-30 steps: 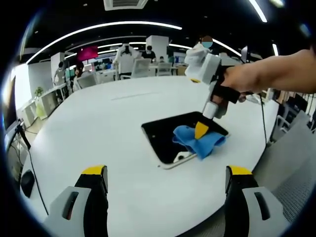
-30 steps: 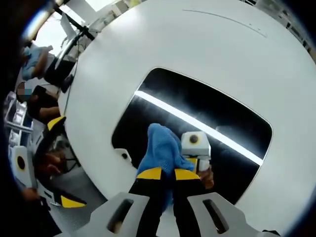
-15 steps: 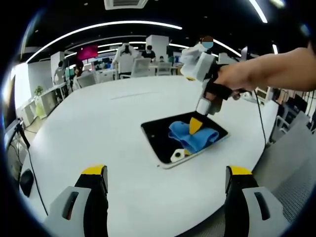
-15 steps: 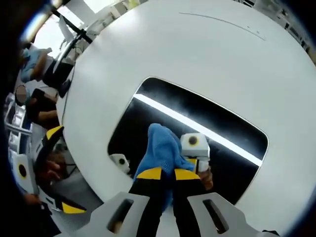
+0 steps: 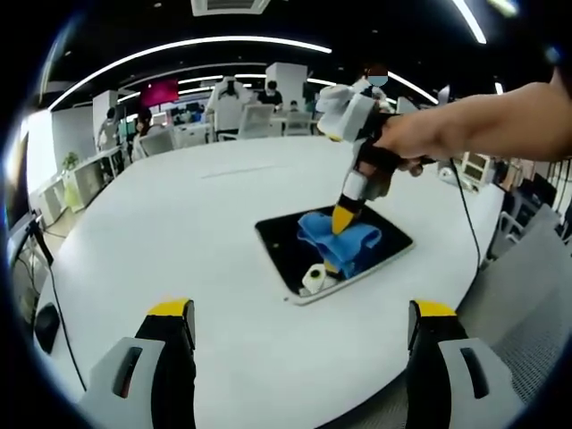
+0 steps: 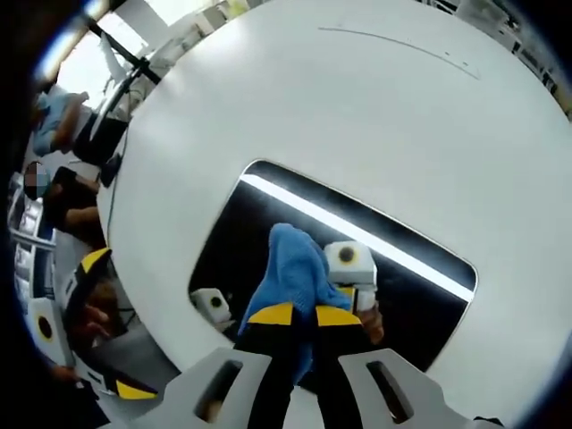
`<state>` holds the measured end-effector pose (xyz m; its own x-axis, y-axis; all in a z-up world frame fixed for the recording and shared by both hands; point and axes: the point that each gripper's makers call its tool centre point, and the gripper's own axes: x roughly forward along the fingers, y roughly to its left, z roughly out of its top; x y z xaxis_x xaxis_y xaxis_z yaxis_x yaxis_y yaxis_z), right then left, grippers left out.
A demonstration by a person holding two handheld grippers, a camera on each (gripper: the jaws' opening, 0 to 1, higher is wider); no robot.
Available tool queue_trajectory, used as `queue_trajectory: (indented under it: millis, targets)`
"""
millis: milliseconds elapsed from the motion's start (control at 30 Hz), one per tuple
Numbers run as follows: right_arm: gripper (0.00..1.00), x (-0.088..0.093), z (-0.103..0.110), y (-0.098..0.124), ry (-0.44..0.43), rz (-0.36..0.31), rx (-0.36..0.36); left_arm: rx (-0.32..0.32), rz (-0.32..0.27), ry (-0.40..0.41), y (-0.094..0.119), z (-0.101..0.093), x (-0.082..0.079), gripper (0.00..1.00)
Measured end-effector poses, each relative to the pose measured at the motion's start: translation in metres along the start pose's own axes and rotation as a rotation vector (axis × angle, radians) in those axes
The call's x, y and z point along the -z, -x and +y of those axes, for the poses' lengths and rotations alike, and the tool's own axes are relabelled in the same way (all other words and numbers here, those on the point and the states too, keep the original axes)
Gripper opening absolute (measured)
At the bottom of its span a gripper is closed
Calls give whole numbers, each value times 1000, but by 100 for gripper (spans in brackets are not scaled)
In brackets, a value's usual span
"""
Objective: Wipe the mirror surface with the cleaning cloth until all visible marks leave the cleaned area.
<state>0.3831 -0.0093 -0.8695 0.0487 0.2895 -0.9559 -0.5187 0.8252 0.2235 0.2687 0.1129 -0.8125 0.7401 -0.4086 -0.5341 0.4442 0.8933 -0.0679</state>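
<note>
Pressed together on the crumpled blue cleaning cloth [image 6: 290, 268], the right gripper [image 5: 342, 218] has dragged it from the lower right toward the middle of the dark rectangular mirror [image 5: 286, 241] at centre frame. Wiping looks mid-course; the left gripper [image 5: 299, 313] hangs with jaws spread wide over the round white table [image 5: 179, 214].

One dark rectangular mirror with rounded corners [image 5: 299, 250], lying flat. One crumpled blue cleaning cloth [image 5: 344, 243] on it. One large round white table [image 5: 179, 232] under both.

Two handheld grippers with black jaws tipped in yellow: the left gripper [image 5: 299, 357], jaws wide apart over the table's near edge, and the right gripper [image 6: 304, 315], jaws closed together on the cloth. One bare forearm [image 5: 483, 125] behind the right gripper.

Background: several white office chairs [image 5: 255, 121], number unclear; several standing people, too small to count.
</note>
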Motion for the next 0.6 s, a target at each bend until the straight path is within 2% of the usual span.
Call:
queue_trajectory:
  millis: [600]
  targets:
    - [1, -23, -11, -1, -23, -3, 0, 0, 8, 0, 0, 1, 2, 100]
